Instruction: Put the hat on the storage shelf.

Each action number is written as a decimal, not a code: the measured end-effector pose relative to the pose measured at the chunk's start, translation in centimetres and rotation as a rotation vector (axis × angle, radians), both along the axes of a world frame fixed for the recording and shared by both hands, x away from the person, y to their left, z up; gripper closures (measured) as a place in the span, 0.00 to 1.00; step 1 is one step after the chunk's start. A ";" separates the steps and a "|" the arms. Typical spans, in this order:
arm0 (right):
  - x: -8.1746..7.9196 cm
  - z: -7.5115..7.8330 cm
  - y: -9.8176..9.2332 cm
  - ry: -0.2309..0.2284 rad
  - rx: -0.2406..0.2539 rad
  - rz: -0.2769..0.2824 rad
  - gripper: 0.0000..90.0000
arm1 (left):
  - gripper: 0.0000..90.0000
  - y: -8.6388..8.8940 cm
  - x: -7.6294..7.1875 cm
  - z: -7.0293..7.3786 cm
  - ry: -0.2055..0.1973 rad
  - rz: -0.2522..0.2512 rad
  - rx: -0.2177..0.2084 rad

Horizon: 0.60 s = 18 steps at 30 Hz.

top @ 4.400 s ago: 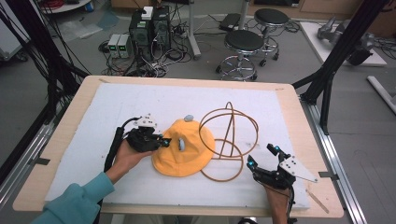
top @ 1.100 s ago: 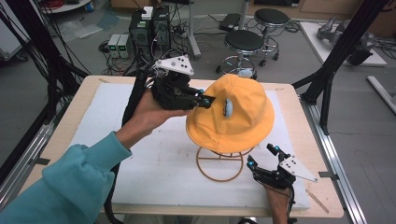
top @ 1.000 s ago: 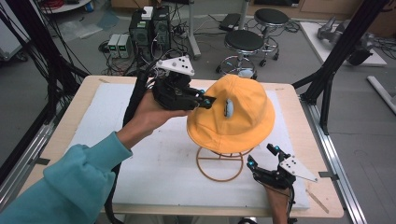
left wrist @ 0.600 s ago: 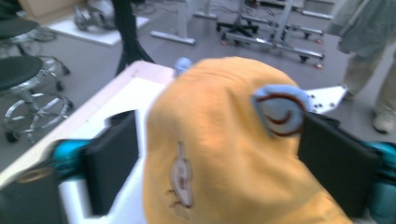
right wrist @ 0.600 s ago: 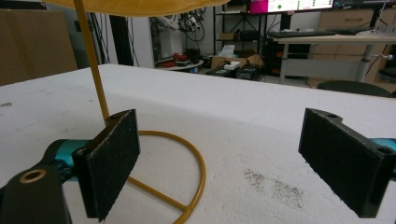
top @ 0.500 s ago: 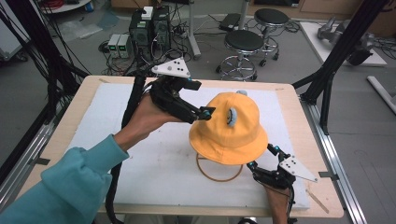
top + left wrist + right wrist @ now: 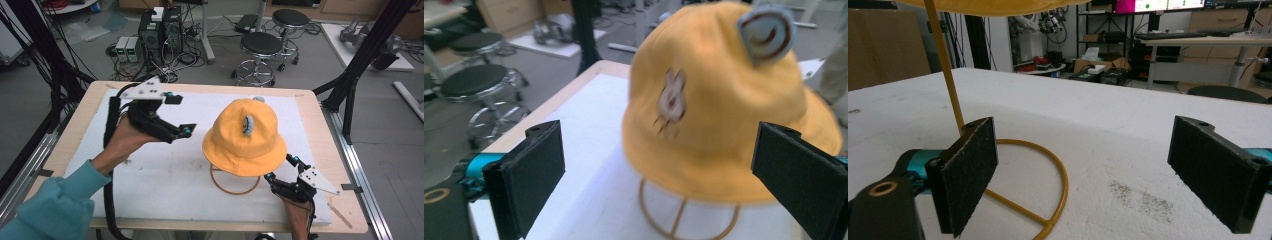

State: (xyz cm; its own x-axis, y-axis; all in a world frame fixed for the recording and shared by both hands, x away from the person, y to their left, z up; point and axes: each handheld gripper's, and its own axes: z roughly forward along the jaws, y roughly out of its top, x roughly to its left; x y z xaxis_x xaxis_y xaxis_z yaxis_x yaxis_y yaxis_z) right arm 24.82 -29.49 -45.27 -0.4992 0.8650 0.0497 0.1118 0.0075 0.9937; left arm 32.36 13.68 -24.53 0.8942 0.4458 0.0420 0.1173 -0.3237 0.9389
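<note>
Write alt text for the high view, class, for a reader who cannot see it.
A yellow hat sits on a wire stand on a white-topped table. The left gripper hovers open beside it; the right gripper rests open near the stand's base.

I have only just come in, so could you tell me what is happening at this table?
A person works with two handheld grippers. A yellow bucket hat sits on a wire hat stand on the white mat. The left gripper is open, raised beside the hat and apart from it. The right gripper is open near the stand's base ring, holding nothing.
</note>
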 end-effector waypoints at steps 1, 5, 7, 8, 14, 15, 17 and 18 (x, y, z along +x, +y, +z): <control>0.0 0.0 0.0 0.001 0.001 0.001 0.13 | 0.08 1.4 -0.1 -0.8 -0.011 0.025 -0.017; -0.1 0.0 0.1 0.001 -0.001 0.001 0.13 | 0.08 5.7 -0.8 -3.9 -0.038 0.106 -0.092; 0.0 0.0 0.0 0.001 0.001 -0.003 0.13 | 0.08 7.6 -1.1 -5.3 -0.053 0.153 -0.112; -0.1 0.0 0.0 0.003 0.002 -0.003 0.13 | 0.08 8.5 -1.3 -6.1 -0.065 0.174 -0.128; 0.0 0.0 0.0 -0.002 -0.001 -0.005 0.13 | 0.08 12.2 -2.8 -10.1 -0.147 0.295 -0.121; -0.1 0.0 0.0 -0.003 0.000 -0.006 0.13 | 0.08 12.6 -3.2 -10.9 -0.153 0.309 -0.118; -0.1 0.0 0.0 -0.005 0.000 -0.007 0.13 | 0.08 13.3 -3.7 -12.7 -0.160 0.336 -0.113; -0.1 0.0 0.0 -0.006 -0.001 -0.007 0.13 | 0.08 13.6 -4.0 -13.5 -0.163 0.347 -0.108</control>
